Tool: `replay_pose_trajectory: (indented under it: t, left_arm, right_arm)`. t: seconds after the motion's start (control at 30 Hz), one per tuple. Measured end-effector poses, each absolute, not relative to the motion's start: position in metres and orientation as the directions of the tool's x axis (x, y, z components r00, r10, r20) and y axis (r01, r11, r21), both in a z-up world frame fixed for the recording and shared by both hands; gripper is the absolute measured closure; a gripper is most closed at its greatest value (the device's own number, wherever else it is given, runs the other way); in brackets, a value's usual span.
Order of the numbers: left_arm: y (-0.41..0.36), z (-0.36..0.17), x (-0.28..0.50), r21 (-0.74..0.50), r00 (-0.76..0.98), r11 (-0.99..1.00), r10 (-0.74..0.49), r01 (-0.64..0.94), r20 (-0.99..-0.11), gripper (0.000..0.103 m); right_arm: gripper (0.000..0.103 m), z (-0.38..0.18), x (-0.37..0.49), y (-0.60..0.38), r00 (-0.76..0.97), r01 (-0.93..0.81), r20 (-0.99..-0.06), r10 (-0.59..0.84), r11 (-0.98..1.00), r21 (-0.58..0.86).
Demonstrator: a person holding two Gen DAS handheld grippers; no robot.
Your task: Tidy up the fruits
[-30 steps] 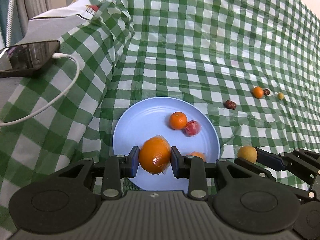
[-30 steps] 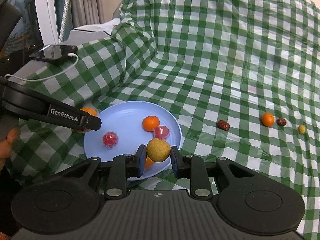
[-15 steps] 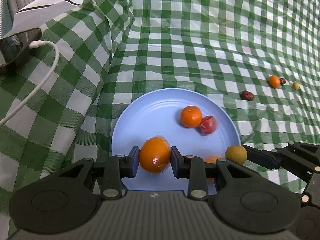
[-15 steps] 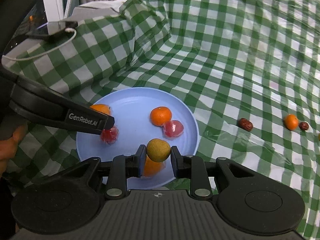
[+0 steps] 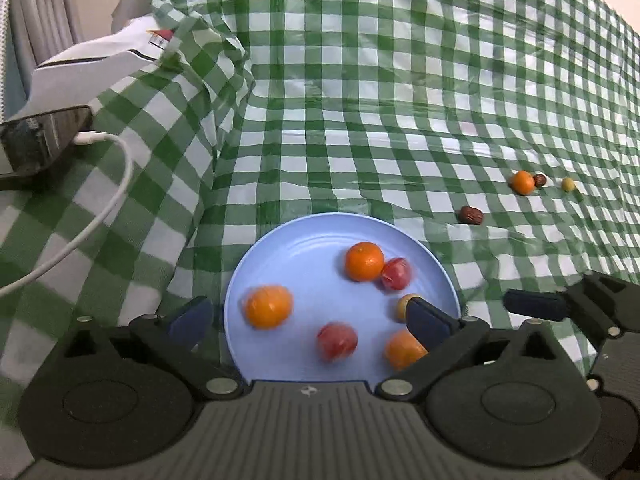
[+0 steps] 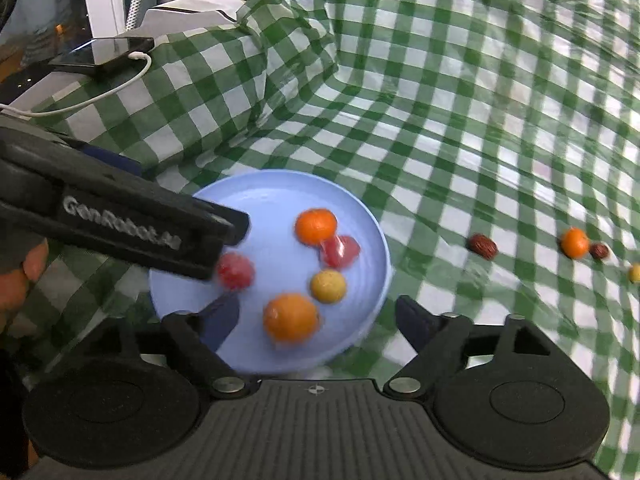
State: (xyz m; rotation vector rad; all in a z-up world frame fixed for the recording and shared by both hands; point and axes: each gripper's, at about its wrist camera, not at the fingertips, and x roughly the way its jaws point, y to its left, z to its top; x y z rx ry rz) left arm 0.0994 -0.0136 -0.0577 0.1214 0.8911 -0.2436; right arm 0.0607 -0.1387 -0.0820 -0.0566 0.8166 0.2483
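A light blue plate (image 5: 304, 236) lies on the green checked cloth, also in the right wrist view (image 6: 256, 188). My left gripper (image 5: 308, 322) hangs over its near rim, jaws opening, with a large orange (image 5: 268, 307) lying free on the plate between them. My right gripper (image 6: 319, 320) is opening too, and a small yellow fruit (image 6: 328, 286) rests on the plate just beyond it. Two more oranges (image 6: 316, 226) (image 6: 291, 317) and two red fruits (image 6: 340, 250) (image 6: 236, 270) share the plate. Neither gripper holds anything.
On the cloth to the right lie a brown date (image 6: 483, 246), a small orange (image 6: 575, 243), another date (image 6: 599, 251) and a yellow fruit (image 6: 635, 273). A phone (image 5: 40, 136) with a white cable (image 5: 100, 216) sits on the raised left side. A hand (image 6: 20, 276) grips the left tool.
Both grippers have gone from shut to open. The large orange left the left jaws and the yellow fruit left the right jaws; both now lie on the plate.
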Motion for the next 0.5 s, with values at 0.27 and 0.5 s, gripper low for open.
replay_pose_trajectory:
  t: [0.27, 0.5]
  left_arm:
    - [0.002, -0.036, 0.051, -0.02, 0.599, 0.974, -0.155, 0.226, -0.785, 0.001]
    - [0.013, -0.006, 0.013, -0.031, 0.639, 0.978, -0.158, 0.206, -0.753, 0.001]
  right_arm:
    - [0.012, -0.058, 0.0, -0.145, 0.652, -0.206, -0.729, 0.21, 0.974, 0.096]
    - [0.012, -0.03, -0.036, -0.149, 0.708, -0.161, -0.682, 0.184, 0.982, 0.099]
